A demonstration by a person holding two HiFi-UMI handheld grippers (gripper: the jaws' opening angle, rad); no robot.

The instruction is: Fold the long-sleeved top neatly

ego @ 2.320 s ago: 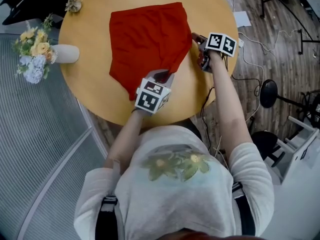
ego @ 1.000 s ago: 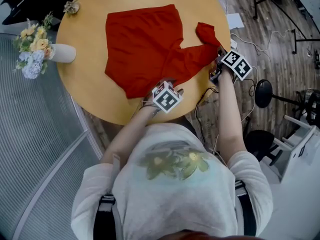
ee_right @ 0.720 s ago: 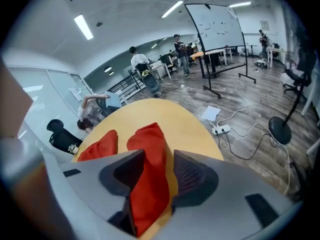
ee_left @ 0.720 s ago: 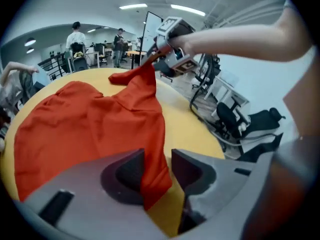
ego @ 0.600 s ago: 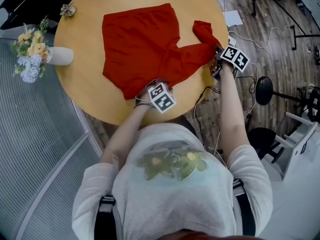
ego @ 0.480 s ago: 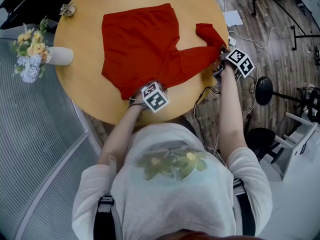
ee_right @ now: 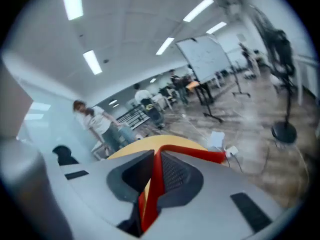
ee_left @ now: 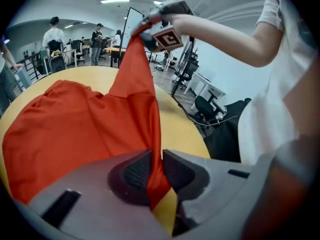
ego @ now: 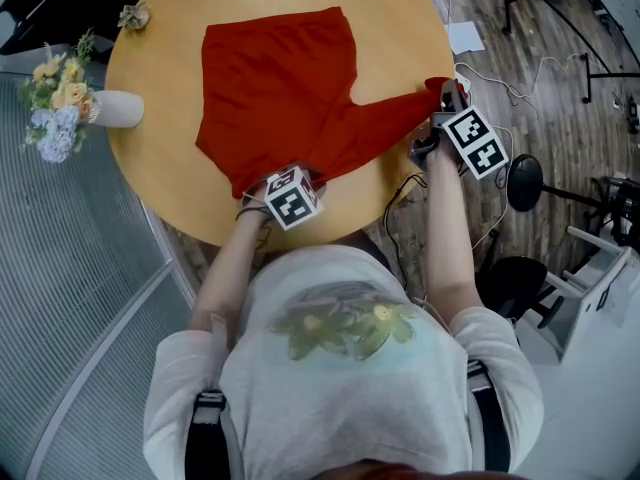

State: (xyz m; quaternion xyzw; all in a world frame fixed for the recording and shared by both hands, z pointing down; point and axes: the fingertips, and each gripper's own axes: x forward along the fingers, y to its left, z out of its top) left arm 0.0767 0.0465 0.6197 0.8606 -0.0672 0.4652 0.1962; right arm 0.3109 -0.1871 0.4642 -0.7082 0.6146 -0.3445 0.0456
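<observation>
Lower centre, our left gripper point(ee_left: 156, 170), jaws just closed, pinches the near edge of the red long-sleeved fabric top point(ego: 280, 78) on the round wooden table point(ego: 160, 158); at right, our right gripper point(ee_right: 156, 176), also just closed, pinches the end of the taut sleeve point(ego: 390, 118). We judge the sleeve fold is underway; next, we carry it across the body

The long-sleeved top point(ego: 280, 78) is thin red cloth, matt and soft, smooth over its body and gathered into fine creases toward the desk's near edge. The desk point(ego: 170, 168) has a pale wood-look surface, smooth with a faint satin sheen. At its left edge the vase point(ego: 118, 108) looks white, matt and ceramic. The floor point(ego: 560, 88) beyond the right edge is dark wood plank with visible grain, and a sheet of paper point(ego: 467, 36) on it is white and matt. The person's T-shirt point(ego: 350, 398) is light, matt knit cloth with a printed motif.
</observation>
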